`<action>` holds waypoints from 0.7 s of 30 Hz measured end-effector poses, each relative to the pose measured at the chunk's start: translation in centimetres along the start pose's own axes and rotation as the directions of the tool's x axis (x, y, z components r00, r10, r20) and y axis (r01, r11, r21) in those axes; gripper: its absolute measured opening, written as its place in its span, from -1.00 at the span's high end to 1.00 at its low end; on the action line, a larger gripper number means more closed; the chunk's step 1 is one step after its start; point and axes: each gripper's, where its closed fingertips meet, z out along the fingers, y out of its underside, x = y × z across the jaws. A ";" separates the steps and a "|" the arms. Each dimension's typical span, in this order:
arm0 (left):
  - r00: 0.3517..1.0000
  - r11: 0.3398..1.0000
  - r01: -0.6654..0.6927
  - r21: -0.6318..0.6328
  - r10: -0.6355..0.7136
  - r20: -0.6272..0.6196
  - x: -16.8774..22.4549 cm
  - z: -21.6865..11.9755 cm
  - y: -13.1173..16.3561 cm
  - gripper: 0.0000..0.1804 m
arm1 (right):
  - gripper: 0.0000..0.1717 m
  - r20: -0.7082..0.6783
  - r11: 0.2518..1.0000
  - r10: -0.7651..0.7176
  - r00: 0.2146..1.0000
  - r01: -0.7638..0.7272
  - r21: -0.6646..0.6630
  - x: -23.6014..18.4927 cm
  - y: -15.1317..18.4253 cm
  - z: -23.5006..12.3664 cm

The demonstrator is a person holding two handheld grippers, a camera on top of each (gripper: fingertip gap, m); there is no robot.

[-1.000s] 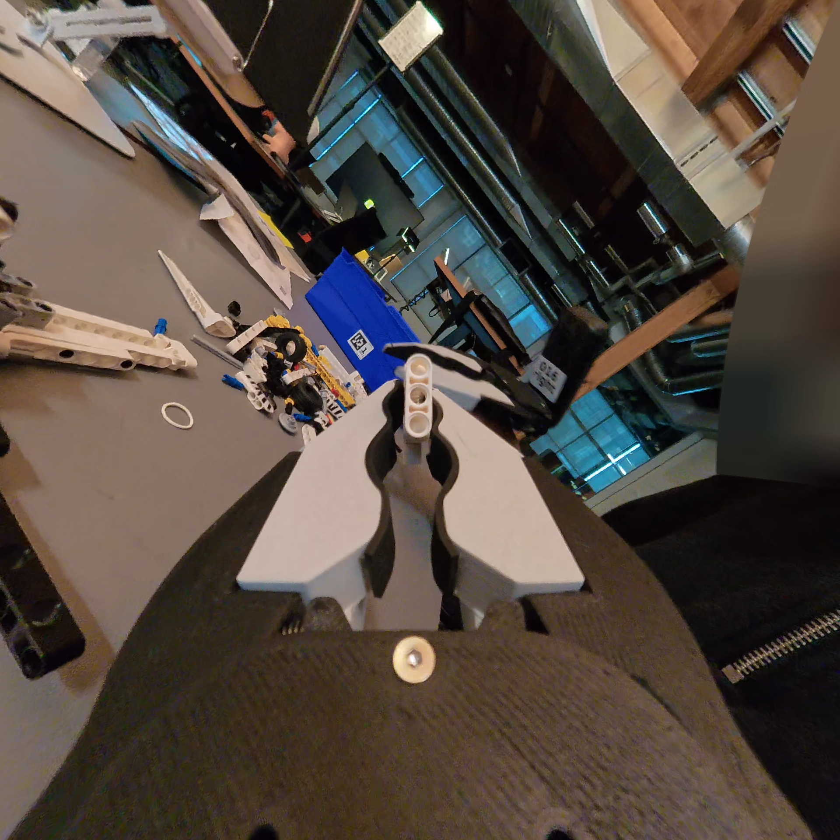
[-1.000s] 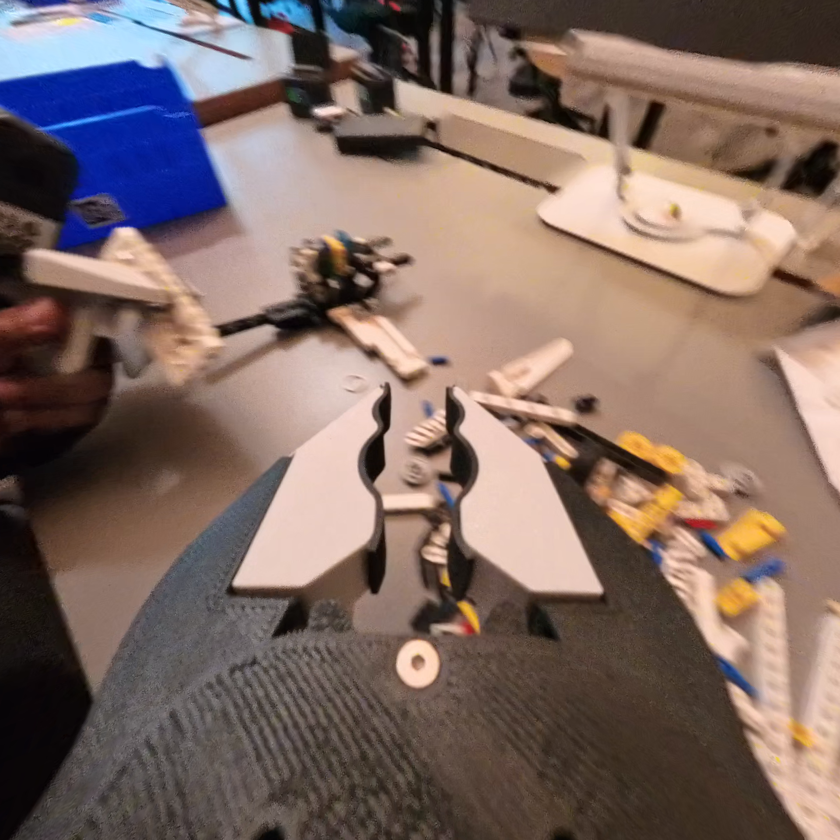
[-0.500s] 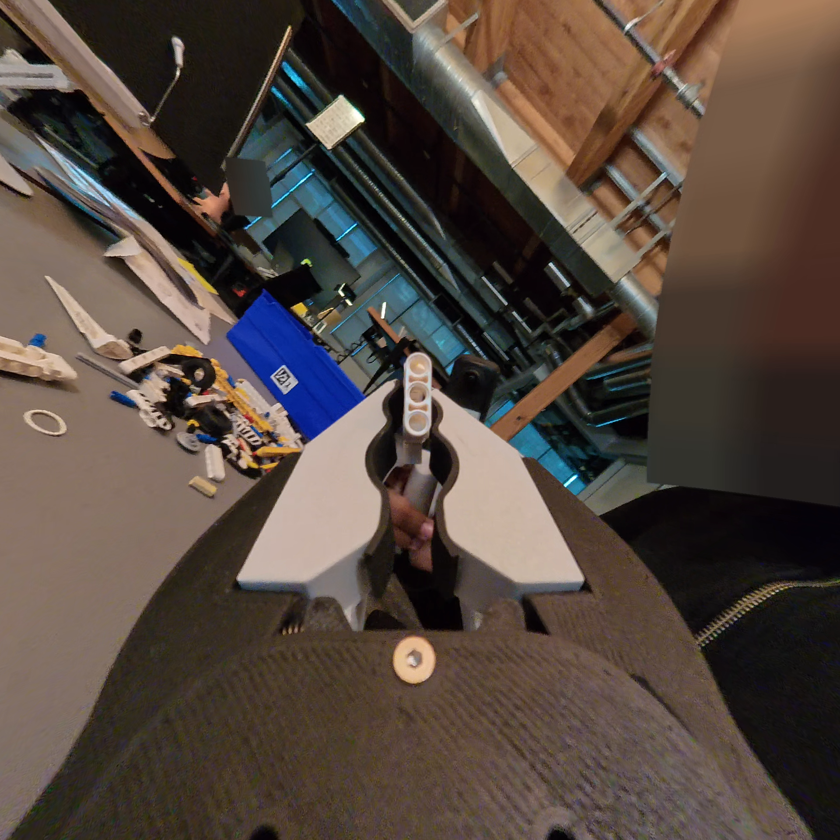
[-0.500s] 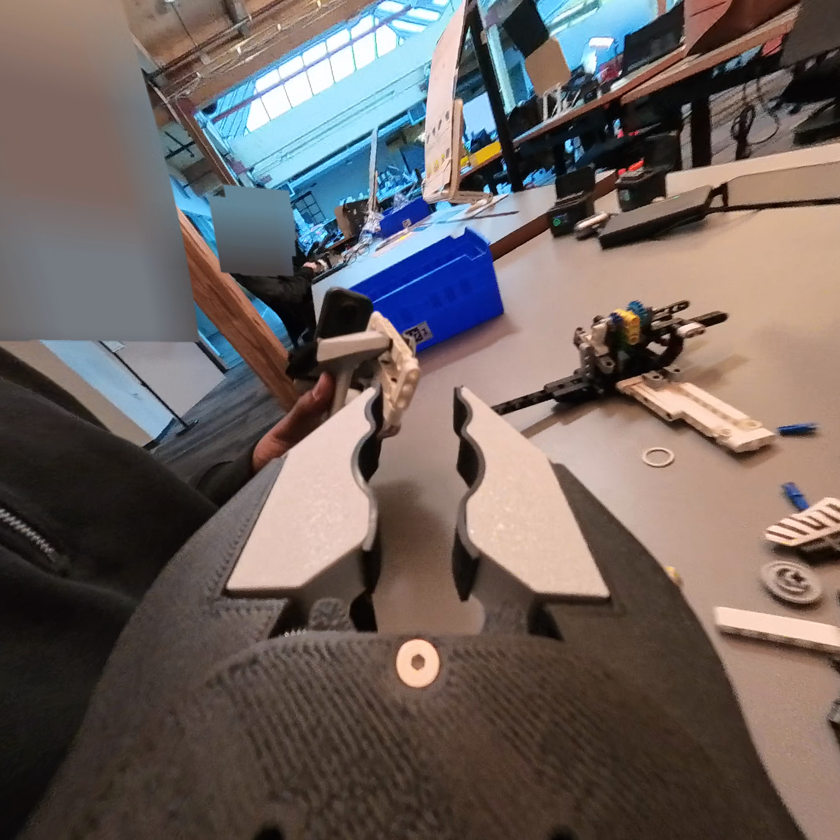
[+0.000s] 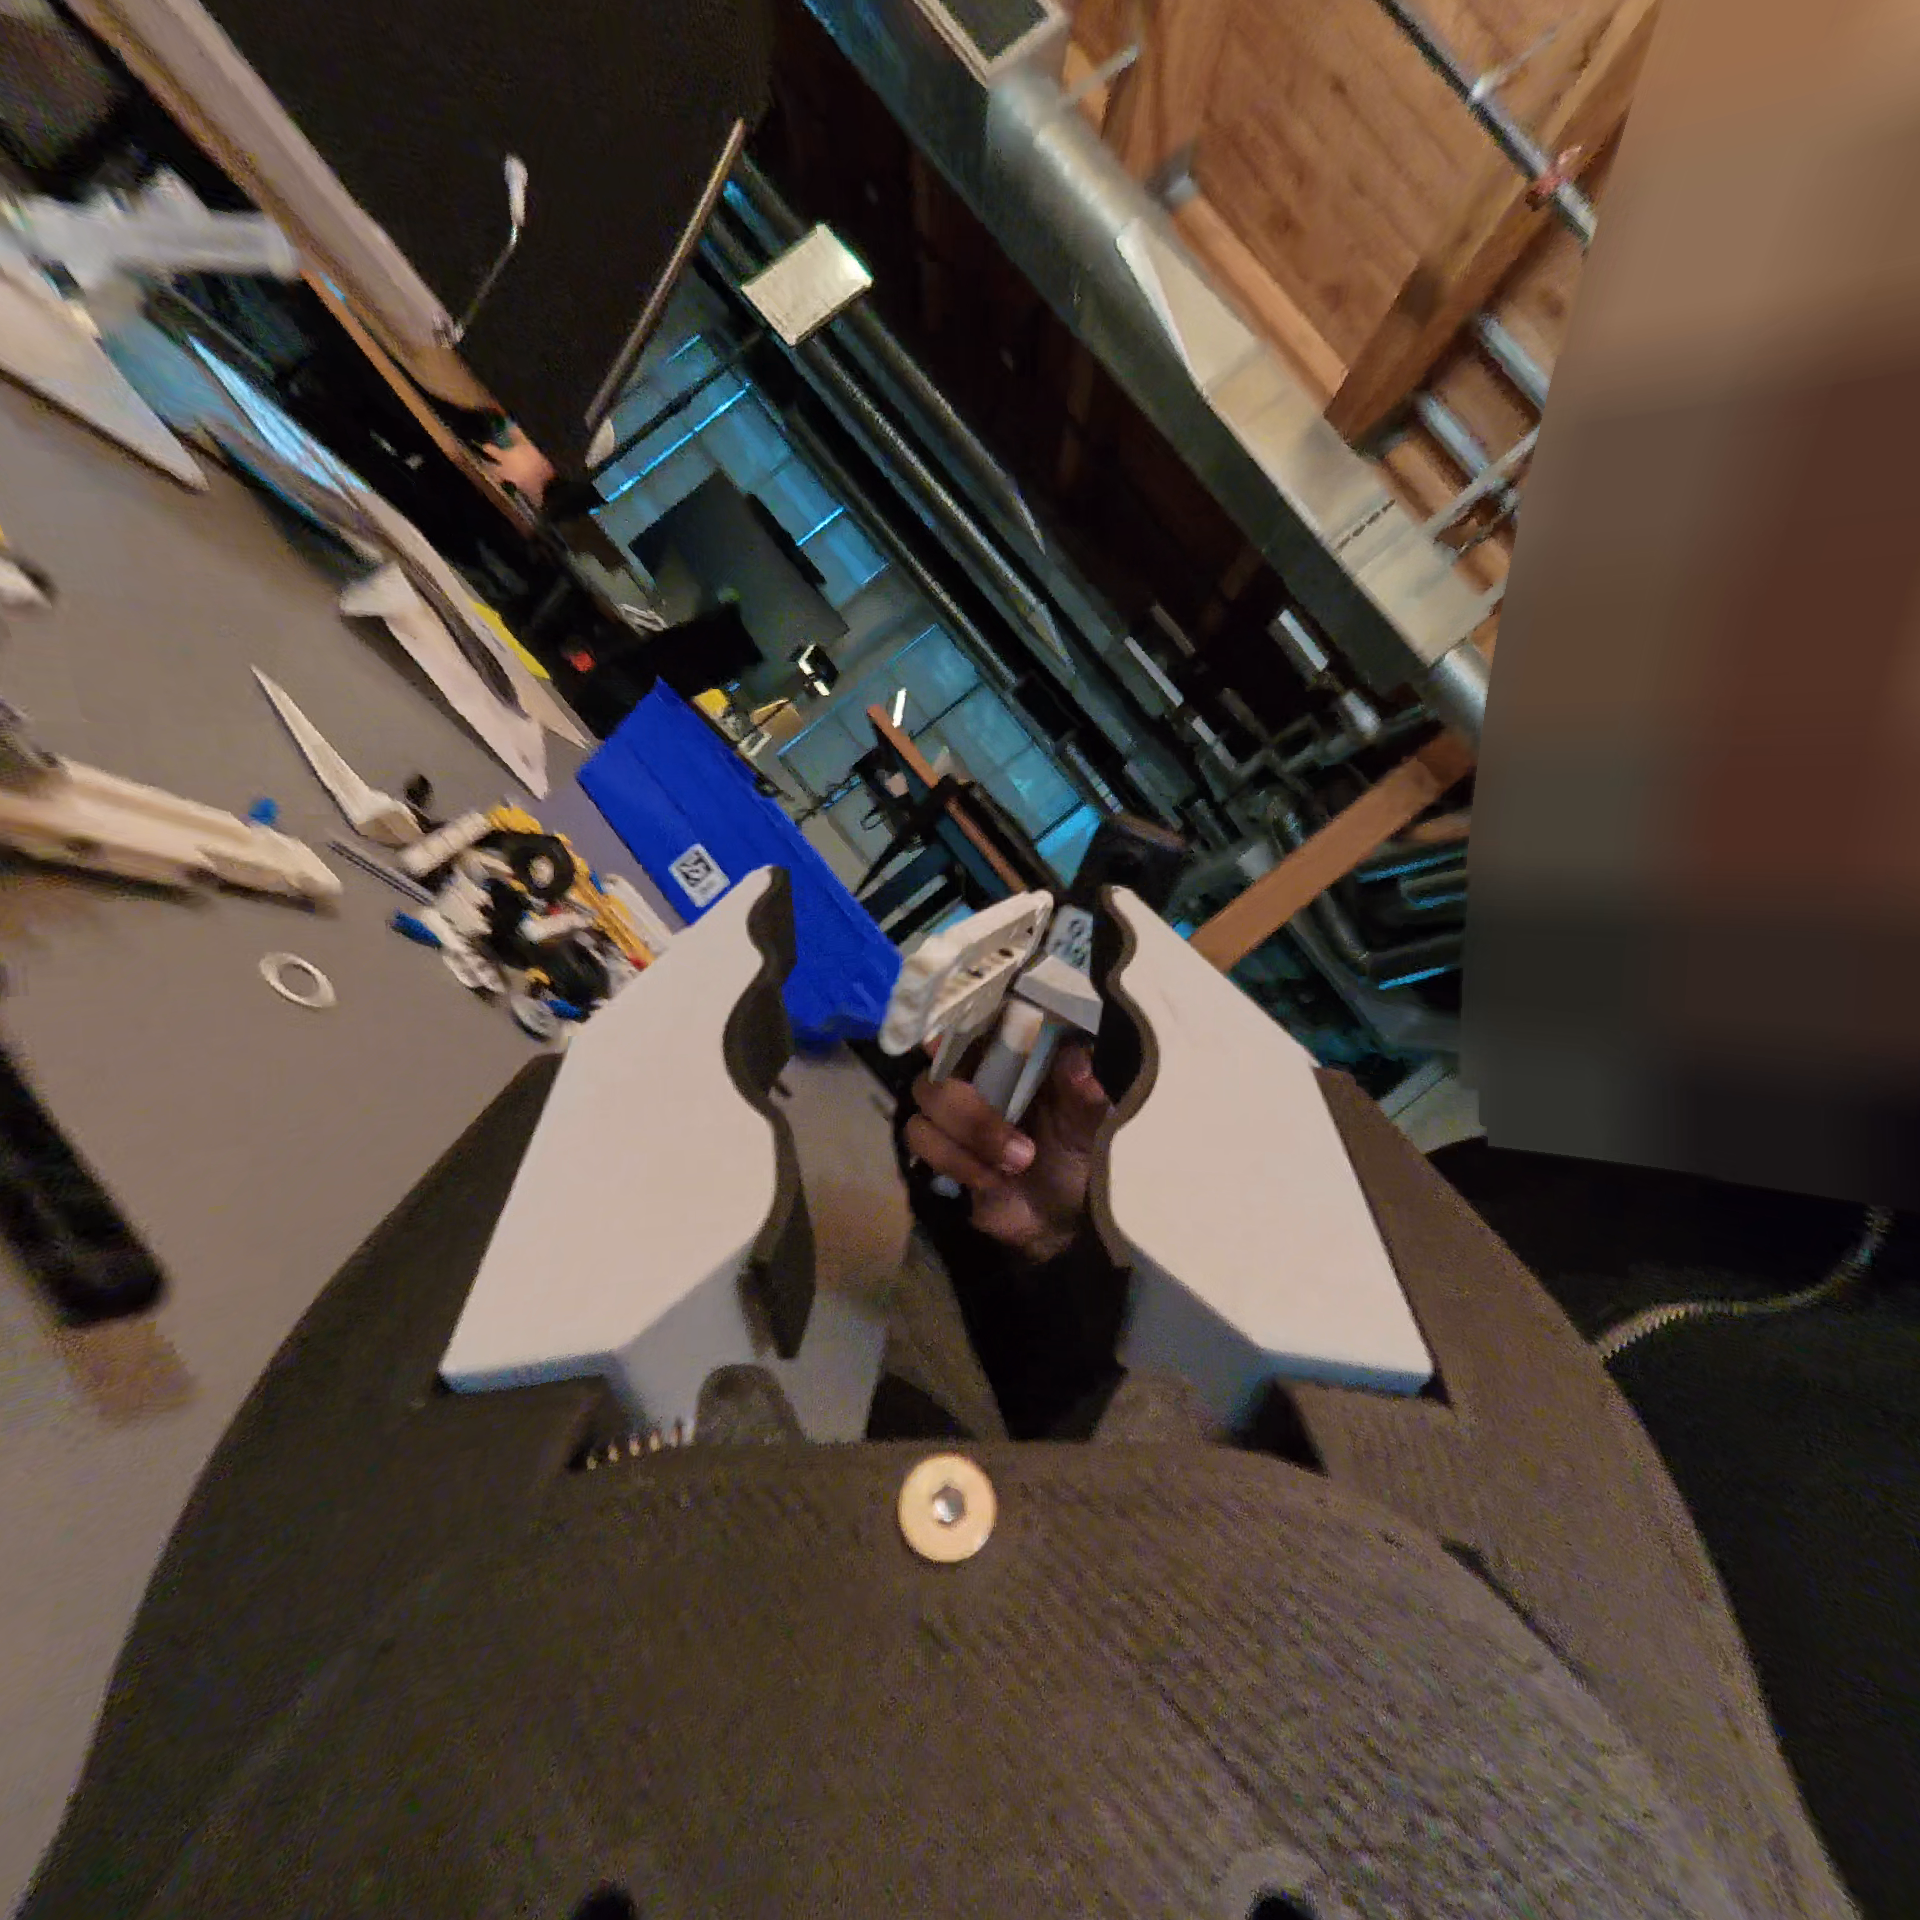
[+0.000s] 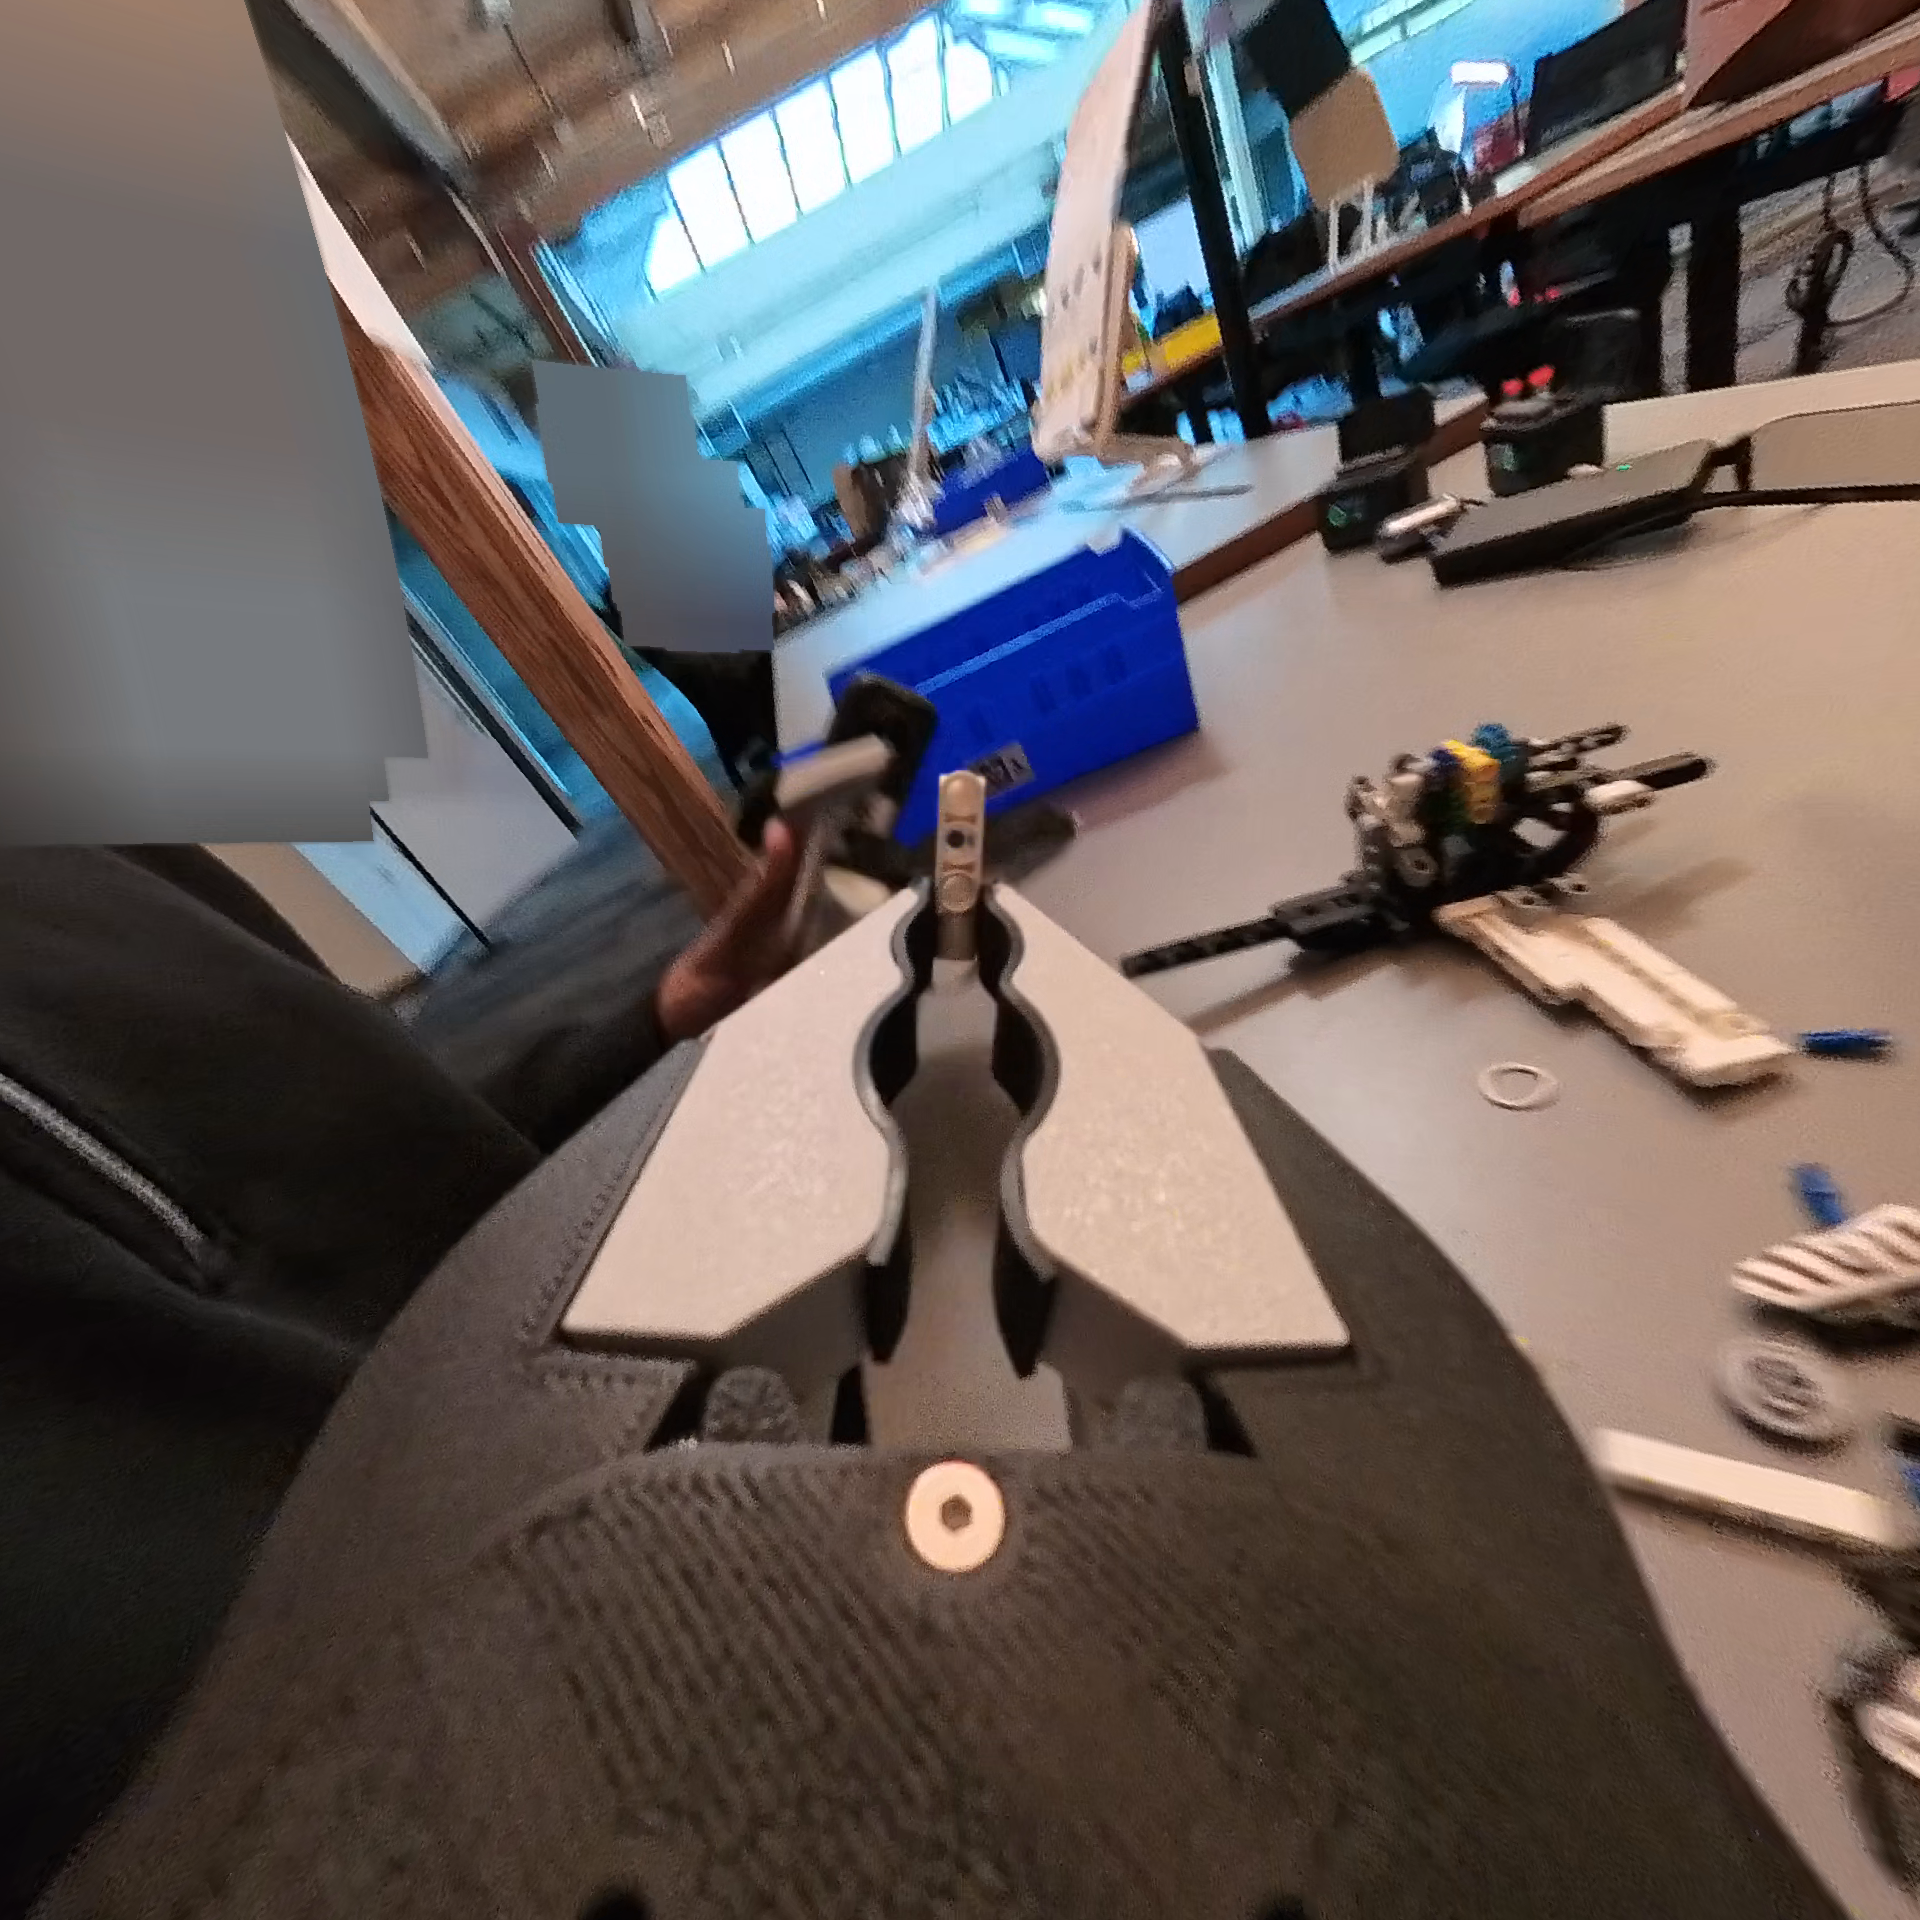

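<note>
Right claw (image 6: 958,896) is now pressed together on a small white holed beam (image 6: 958,831), pads pinching its lower end, the rest sticking up past the tips. Left claw (image 5: 940,894) is now spread wide with nothing between the pads. Half a second ago it was the reverse: left pinched the beam, right stood open, so the beam has changed claws.

Left wrist view alone shows the beam (image 5: 971,971) side-on, at about 1 o'clock inside the open gap but beyond it, with a hand (image 5: 997,1153) just below. Right wrist view alone shows the pinch itself. It also shows the left claw at 11 o'clock, blurred but probably clear of the beam.

Farther off on the grey table (image 6: 1351,1195) are a white ring (image 6: 1519,1084) at 3 o'clock, a black-and-white brick assembly (image 6: 1455,831) at 2, and a blue bin (image 6: 1039,675) at 12.
</note>
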 end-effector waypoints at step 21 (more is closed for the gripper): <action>0.968 0.853 -0.244 -0.461 0.184 -0.172 2.2 2.8 8.5 0.96 | 0.75 0.189 0.995 -0.081 0.979 0.091 -0.043 -1.3 -0.1 0.5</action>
